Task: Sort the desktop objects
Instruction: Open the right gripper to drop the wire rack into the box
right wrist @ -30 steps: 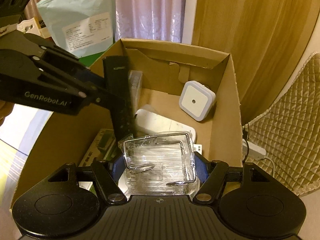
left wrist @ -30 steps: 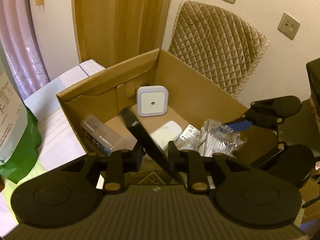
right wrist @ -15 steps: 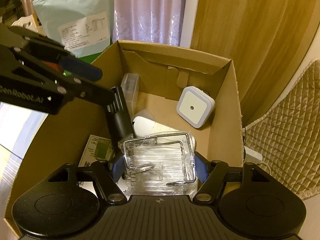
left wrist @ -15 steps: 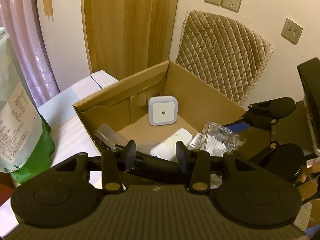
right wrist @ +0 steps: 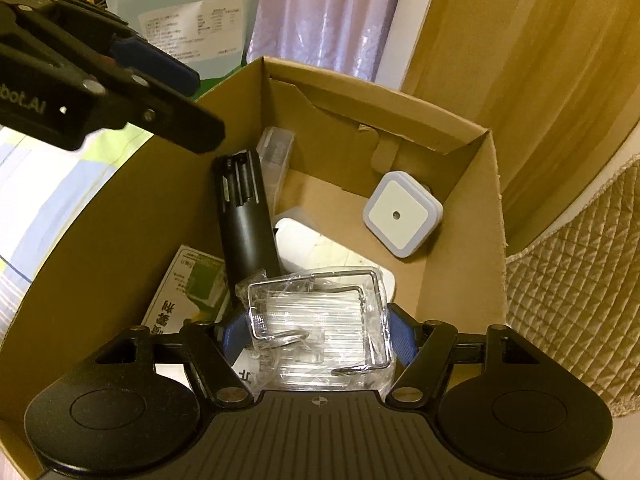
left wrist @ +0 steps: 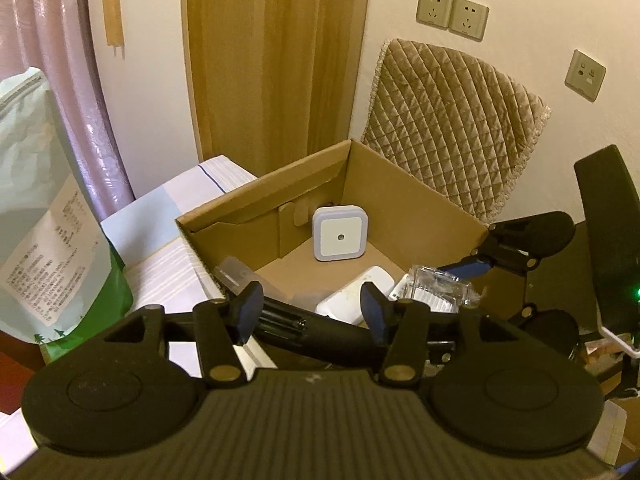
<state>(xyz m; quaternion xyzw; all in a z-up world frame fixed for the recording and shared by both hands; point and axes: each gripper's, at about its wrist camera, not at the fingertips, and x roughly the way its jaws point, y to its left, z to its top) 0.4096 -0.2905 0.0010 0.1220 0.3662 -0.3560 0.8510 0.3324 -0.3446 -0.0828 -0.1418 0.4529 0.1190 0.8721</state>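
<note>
Right wrist view: black remote (right wrist: 246, 216) lies in the cardboard box (right wrist: 460, 136) at centre; left gripper (left wrist: 308, 306) spread empty, right gripper (right wrist: 316, 336) clamps the wrapped clear pack (right wrist: 320, 316), undelivered.

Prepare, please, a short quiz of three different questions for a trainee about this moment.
1. True or false: the left gripper grips the long black plastic remote control.
2. What does the right gripper hold? A) white square night light B) clear plastic packet with metal wire clips
3. Fill in: the white square night light lies inside the brown ____ box.

Key: 1 false, its jaws are open; 2 B; 3 cardboard.
</note>
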